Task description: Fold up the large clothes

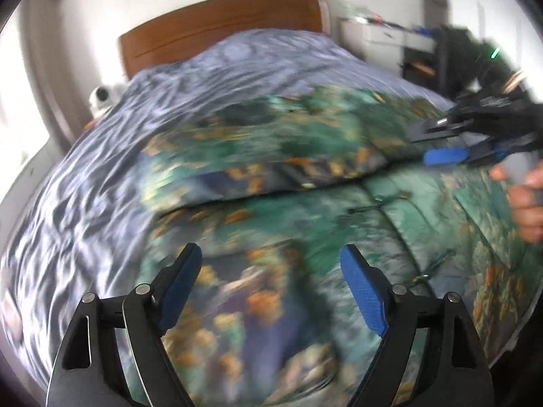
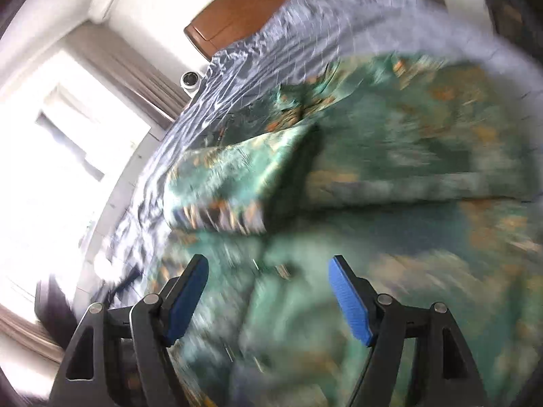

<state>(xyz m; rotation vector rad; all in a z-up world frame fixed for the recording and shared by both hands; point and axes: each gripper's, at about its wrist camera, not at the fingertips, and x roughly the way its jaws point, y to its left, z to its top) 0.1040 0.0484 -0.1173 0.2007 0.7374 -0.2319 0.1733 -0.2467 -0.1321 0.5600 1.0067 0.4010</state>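
A large green garment (image 1: 305,210) with orange and blue floral print lies spread on the bed, one part folded over across its far side. It also fills the right wrist view (image 2: 390,176), where a folded flap with a striped edge (image 2: 217,217) lies at the left. My left gripper (image 1: 271,257) is open and empty just above the near part of the garment. My right gripper (image 2: 268,268) is open and empty over the garment; it also shows at the right of the left wrist view (image 1: 437,142), held by a hand. Both views are motion-blurred.
The bed has a blue-grey patterned cover (image 1: 101,176) and a brown wooden headboard (image 1: 220,23). A small white camera (image 1: 101,96) stands left of the bed. A bright window with curtains (image 2: 61,169) is on the left; a desk and dark chair (image 1: 451,54) on the right.
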